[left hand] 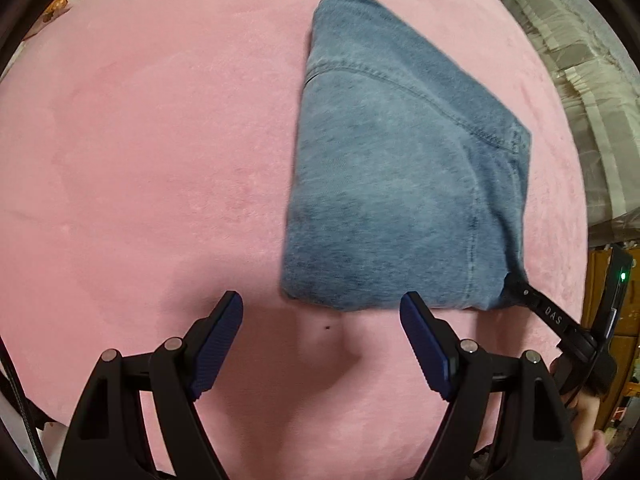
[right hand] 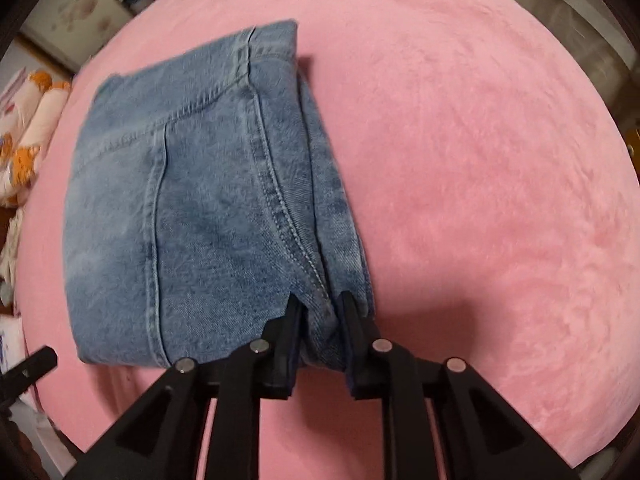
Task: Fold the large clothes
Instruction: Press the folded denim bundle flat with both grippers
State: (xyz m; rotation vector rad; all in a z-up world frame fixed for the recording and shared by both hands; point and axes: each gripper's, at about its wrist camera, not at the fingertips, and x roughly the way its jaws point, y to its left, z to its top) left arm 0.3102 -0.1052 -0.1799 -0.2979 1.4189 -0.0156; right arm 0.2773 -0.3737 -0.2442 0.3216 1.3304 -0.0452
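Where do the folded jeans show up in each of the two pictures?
Left wrist view: the folded jeans lie right of centre, running from the top down to mid-frame.
Right wrist view: the folded jeans fill the left-centre.
Shared landmark: the right gripper, its jaws clamped on the jeans' near corner; it shows at lower right in the left view.

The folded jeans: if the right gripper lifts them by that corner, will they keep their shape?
Probably not. The folded jeans are layered denim, so the free layers would likely sag and unfold. The right gripper pinches only one corner. The plush pink cover looks grippy, so dragging may bunch them.
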